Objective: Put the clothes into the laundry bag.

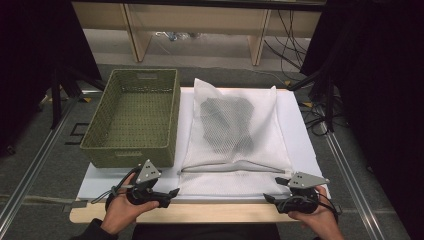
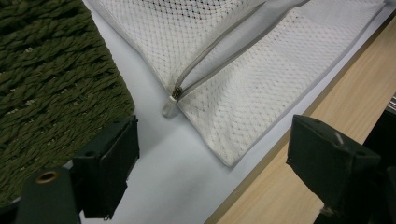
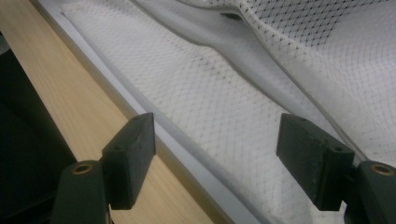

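Observation:
A white mesh laundry bag (image 1: 235, 135) lies flat on the white board, with dark clothing (image 1: 227, 122) showing through its upper half. Its zipper (image 1: 232, 169) runs across near the front; the zipper pull (image 2: 176, 92) sits at the bag's left corner. My left gripper (image 1: 172, 194) rests open at the front edge, just left of the bag's near corner (image 2: 229, 161). My right gripper (image 1: 274, 190) is open at the bag's near right corner, jaws spanning the mesh (image 3: 210, 116) and the board's edge.
A green woven basket (image 1: 134, 116) stands at the back left, touching the bag's left side. The board (image 1: 300, 130) overlaps a wooden table edge (image 1: 210, 212). Cables and shelf legs lie on the floor beyond.

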The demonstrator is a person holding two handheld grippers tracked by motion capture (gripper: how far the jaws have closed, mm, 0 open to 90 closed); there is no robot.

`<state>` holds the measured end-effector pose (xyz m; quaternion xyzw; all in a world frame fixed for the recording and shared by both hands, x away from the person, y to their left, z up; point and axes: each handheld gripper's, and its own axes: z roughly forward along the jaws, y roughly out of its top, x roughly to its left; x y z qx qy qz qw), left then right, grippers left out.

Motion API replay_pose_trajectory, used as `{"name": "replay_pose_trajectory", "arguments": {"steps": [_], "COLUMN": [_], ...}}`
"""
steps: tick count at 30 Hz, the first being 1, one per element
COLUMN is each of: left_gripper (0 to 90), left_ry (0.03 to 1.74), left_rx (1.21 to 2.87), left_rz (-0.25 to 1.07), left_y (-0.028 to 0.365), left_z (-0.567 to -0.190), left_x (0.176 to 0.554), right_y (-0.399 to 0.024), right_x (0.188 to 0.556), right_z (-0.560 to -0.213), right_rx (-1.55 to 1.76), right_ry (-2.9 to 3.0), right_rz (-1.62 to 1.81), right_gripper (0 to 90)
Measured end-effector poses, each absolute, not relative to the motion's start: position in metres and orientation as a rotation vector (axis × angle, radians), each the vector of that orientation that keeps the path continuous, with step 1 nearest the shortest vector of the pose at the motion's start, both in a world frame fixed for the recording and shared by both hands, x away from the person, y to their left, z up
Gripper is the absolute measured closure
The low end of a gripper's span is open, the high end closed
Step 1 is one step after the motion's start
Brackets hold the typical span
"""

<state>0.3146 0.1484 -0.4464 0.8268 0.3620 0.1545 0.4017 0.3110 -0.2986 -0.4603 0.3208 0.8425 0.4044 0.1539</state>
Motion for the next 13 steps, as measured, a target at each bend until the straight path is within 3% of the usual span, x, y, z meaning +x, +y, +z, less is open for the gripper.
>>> {"name": "replay_pose_trajectory", "arguments": {"steps": [13], "left_gripper": [16.3], "left_ry": [0.915], "left_rx": [2.095], "left_rz": [0.392], "left_y": [0.1488], "left_z": [-0.4472], "left_x": [0.3167], "right_y": [-0.2993], "right_x": [0.3128], "right_z": [-0.4609], "right_rx": [0.910], "right_ry": [2.419], "right_rz": [1.137], "right_gripper": [29.3]}}
